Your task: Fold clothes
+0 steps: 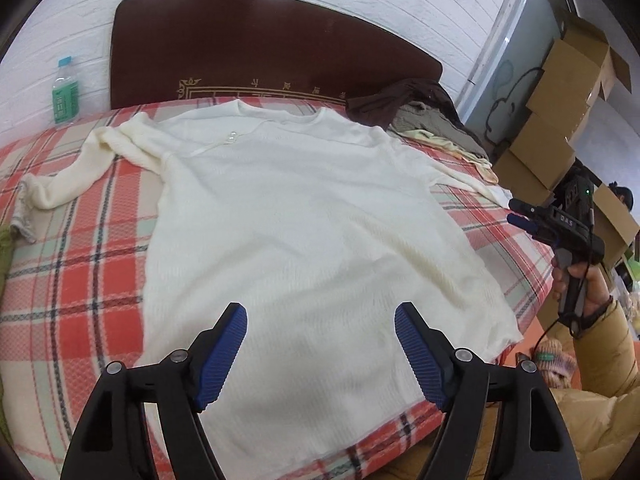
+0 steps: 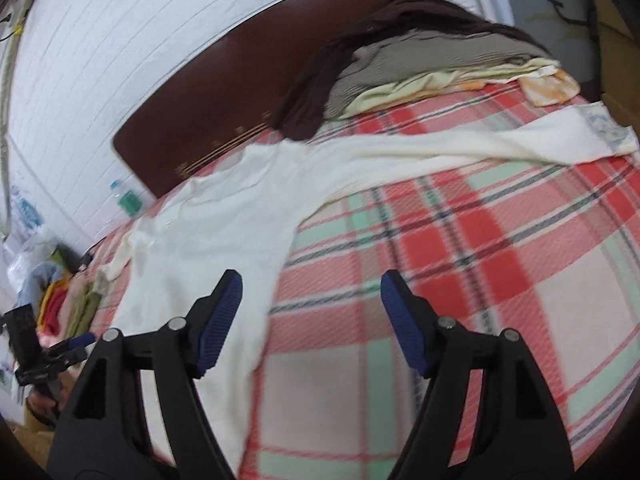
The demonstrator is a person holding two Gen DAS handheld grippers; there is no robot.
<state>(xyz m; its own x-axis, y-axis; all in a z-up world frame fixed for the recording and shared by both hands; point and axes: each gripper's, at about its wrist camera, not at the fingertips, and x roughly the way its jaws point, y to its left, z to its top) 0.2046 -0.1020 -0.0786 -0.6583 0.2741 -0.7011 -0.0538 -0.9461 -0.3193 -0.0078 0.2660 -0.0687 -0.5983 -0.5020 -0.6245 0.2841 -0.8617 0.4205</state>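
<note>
We see a cream sweater (image 1: 304,208) lying flat on the plaid bed cover (image 1: 80,248), neckline toward the dark headboard (image 1: 248,52), both sleeves spread outward. A pile of clothes (image 2: 420,64) sits at the far right corner of the bed. Open cardboard boxes (image 1: 560,96) stack at the right beyond the bed; we cannot tell their contents. A plastic bottle (image 1: 64,92) stands at the far left by the white wall.

Our left hand-held gripper (image 1: 320,344) hovers above the sweater's near hem, tilted downward, jaws apart with nothing between them. Our right hand-held gripper (image 2: 312,312) points downward over the sweater's right edge and the bare cover, jaws likewise spread and empty. A hand (image 1: 576,280) grips its handle at the right.
</note>
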